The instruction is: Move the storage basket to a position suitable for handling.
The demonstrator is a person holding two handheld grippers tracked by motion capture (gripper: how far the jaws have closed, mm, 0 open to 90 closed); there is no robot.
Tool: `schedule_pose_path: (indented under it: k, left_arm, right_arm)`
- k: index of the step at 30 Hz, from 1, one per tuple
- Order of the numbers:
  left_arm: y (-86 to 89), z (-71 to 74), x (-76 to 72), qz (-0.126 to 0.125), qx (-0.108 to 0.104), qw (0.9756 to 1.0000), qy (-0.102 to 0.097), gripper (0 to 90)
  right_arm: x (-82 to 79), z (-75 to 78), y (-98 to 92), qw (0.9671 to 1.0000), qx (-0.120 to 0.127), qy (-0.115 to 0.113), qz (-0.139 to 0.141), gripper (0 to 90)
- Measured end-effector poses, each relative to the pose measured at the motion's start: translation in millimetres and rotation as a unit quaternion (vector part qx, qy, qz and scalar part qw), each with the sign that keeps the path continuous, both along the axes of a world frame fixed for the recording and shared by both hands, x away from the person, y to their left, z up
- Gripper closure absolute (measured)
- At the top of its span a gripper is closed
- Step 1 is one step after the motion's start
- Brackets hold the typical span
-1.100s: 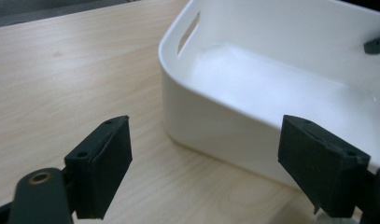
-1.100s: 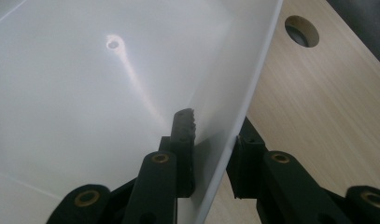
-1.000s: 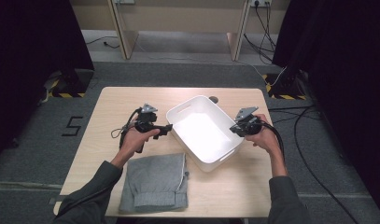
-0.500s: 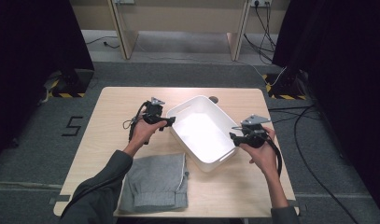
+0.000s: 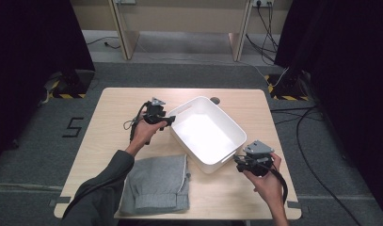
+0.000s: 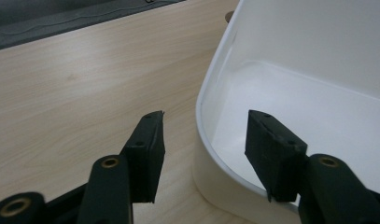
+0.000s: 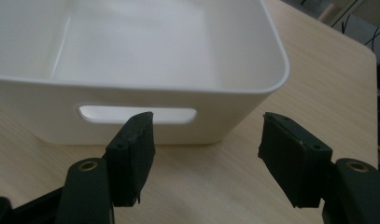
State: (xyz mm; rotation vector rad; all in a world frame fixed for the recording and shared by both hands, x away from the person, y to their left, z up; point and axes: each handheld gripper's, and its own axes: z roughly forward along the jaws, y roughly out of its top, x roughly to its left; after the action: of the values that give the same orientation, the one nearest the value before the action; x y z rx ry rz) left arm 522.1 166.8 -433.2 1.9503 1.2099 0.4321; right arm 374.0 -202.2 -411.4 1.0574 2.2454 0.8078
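Since a moment ago my right gripper [image 5: 240, 162] has dropped back to the tub's [image 5: 227, 123] near right end, jaws released, facing its handle slot [image 7: 137, 113]. My left gripper [image 5: 168, 122] sits at the far left corner, jaws spread astride the rim [image 6: 202, 133]. That white tub lies mid-table, long axis running from far left to near right between both tools; folded grey cloth [image 5: 156, 183] lies near left.

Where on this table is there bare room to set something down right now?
Free: the far-left stretch of the table, beyond the left gripper; the far-right corner beside the white bin; a near strip between the folded grey cloth and the right gripper. Crowded: the middle, with the bin and a gripper at either end.
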Motion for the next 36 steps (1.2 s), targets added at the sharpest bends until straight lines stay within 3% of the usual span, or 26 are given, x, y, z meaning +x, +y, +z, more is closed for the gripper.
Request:
schedule_pose_path:
  k: [3,6,10,12,14,18,20,21,26,31,36]
  left_arm:
    - [3.5,1.7,-8.3,-0.013,0.011,0.9999,-0.001,50.7]
    - [7.8,1.9,-13.5,-0.02,0.012,0.9997,0.0,50.5]
    - [16.4,0.1,-23.9,-0.025,0.006,0.9997,0.004,49.2]
    - [18.6,-0.5,-29.6,-0.024,0.007,0.9997,0.003,48.3]
    - [19.6,-0.7,-35.4,-0.025,0.005,0.9997,0.0,48.9]
    - [19.2,-2.5,-45.9,-0.035,0.012,0.9993,0.005,46.6]
    - [19.9,-3.2,-48.8,-0.033,0.006,0.9994,0.01,44.6]
    - [20.2,-3.3,-50.0,-0.033,0.004,0.9994,0.011,43.8]
    - [17.2,-2.1,-59.4,-0.037,0.009,0.9991,0.018,39.7]
    - [16.1,0.2,-74.5,-0.057,0.016,0.9981,0.019,37.8]
    - [17.3,2.6,-77.3,-0.062,-0.006,0.9977,0.027,33.3]
  right_arm:
    - [8.8,-18.5,-0.6,0.9988,0.043,0.022,-0.011,35.6]
    - [14.2,-24.5,0.5,0.9988,0.043,0.015,-0.02,35.5]
    - [25.0,-27.6,1.8,0.9975,0.064,0.012,-0.028,39.4]
    - [30.8,-27.6,3.7,0.9989,0.036,-0.014,-0.027,42.6]
    - [42.9,-25.9,3.8,0.9994,0.004,-0.024,-0.024,43.5]
    - [56.0,-26.0,4.2,0.9994,-0.008,-0.029,-0.015,44.9]
    - [64.0,-25.7,5.1,0.9994,-0.019,-0.028,-0.012,45.5]
    - [76.0,-25.0,5.8,0.9989,-0.033,-0.031,-0.009,45.8]
    - [97.1,-23.7,7.4,0.9982,-0.051,-0.03,-0.005,46.9]
    - [111.1,-21.2,3.7,0.9986,-0.051,-0.014,-0.004,45.6]
    - [117.8,-19.0,0.2,0.9989,-0.043,-0.012,-0.016,44.8]
